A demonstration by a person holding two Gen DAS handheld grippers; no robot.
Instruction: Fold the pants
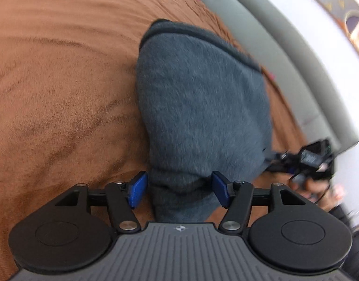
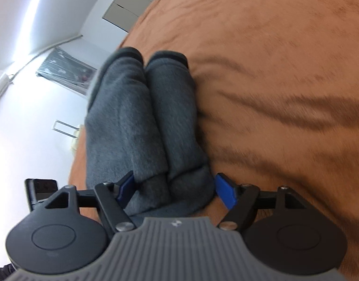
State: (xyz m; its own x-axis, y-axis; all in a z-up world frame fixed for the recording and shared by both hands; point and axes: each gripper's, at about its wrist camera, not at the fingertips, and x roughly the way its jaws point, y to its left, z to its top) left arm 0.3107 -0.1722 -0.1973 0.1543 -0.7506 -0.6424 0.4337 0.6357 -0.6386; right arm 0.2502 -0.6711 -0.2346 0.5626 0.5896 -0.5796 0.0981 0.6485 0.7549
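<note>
We see grey fleece pants (image 1: 203, 107) folded on the brown bedspread (image 1: 62, 93), centre frame. Left tongs (image 1: 179, 188) and right tongs (image 2: 177, 190) stand wide, holding nothing. A final fold or tidying may remain.

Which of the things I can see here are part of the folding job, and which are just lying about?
Part of the job:
grey pants, lying on the brown blanket
left gripper, jaws open
right gripper, jaws open

Just there:
grey headboard
white wall
closet doors
</note>
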